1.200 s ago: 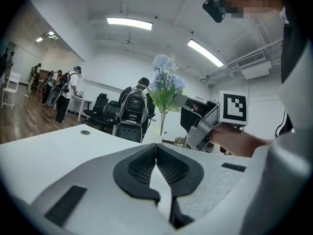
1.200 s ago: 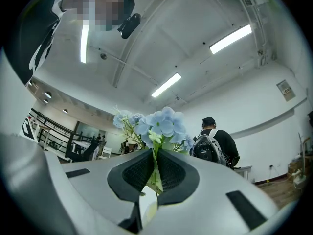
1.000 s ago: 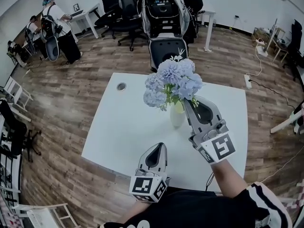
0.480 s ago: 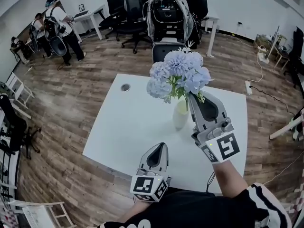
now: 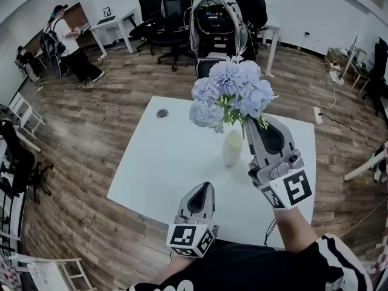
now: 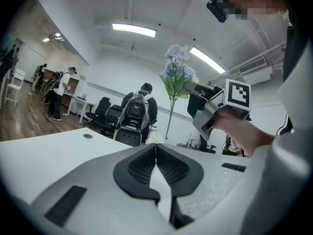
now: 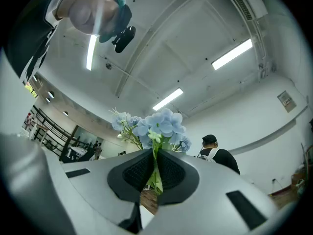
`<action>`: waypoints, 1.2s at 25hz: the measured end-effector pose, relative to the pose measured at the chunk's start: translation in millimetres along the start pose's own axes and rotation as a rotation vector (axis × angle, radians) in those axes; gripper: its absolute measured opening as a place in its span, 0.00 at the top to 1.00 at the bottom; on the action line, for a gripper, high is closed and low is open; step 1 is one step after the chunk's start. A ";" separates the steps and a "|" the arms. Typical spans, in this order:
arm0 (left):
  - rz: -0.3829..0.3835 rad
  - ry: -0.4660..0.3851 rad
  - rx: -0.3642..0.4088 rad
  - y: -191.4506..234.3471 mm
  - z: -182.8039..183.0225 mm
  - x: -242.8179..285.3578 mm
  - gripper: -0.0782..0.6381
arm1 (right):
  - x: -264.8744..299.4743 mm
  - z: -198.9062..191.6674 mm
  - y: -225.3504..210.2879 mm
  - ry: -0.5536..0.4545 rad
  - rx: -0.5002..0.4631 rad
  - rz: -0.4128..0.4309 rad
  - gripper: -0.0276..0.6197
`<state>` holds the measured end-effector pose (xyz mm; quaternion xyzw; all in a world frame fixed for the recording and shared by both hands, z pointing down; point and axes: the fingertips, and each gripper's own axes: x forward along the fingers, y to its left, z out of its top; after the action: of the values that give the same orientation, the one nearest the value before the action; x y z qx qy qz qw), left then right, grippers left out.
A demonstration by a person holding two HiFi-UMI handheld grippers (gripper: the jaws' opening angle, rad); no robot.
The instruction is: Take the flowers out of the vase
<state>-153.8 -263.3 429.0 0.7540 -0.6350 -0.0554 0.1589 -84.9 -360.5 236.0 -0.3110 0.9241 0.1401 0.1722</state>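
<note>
Lifted higher than a second ago, the flowers point(image 5: 230, 93) are pinched by the right gripper point(image 5: 248, 122), stems seemingly almost drawn from the vase point(image 5: 231, 148); the left gripper point(image 5: 203, 187) is held with jaws pressed together.

The vase point(image 5: 231, 148) stands on the table point(image 5: 157, 162), right of its middle. The flowers point(image 5: 230, 93) are directly above the vase, their stems running down toward its mouth; whether the ends are inside cannot be told. The right gripper point(image 5: 250, 123) is just right of the vase, with the stems between its fingers point(image 7: 132, 173). The left gripper point(image 5: 203, 187) is over the table's near edge, left of the vase and well apart from it. A hole point(image 5: 162, 113) lies in the table's far left part. Chairs point(image 5: 151, 17) stand behind the table, and a person point(image 5: 66, 47) is at the far left.
</note>
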 end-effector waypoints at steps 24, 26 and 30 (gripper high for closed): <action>-0.054 0.008 0.033 -11.3 -8.8 -3.3 0.88 | -43.9 -29.8 27.1 0.096 0.028 0.011 0.91; -0.059 0.015 0.037 -12.4 -11.5 -2.2 0.88 | -47.5 -36.6 29.7 0.112 0.032 0.016 0.91; -0.068 0.030 0.043 -14.3 -15.5 0.1 0.88 | -51.7 -49.5 34.4 0.137 0.037 0.026 0.91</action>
<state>-136.0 -258.6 439.2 0.7792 -0.6075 -0.0360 0.1502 -79.1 -325.0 306.8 -0.3044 0.9402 0.1035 0.1124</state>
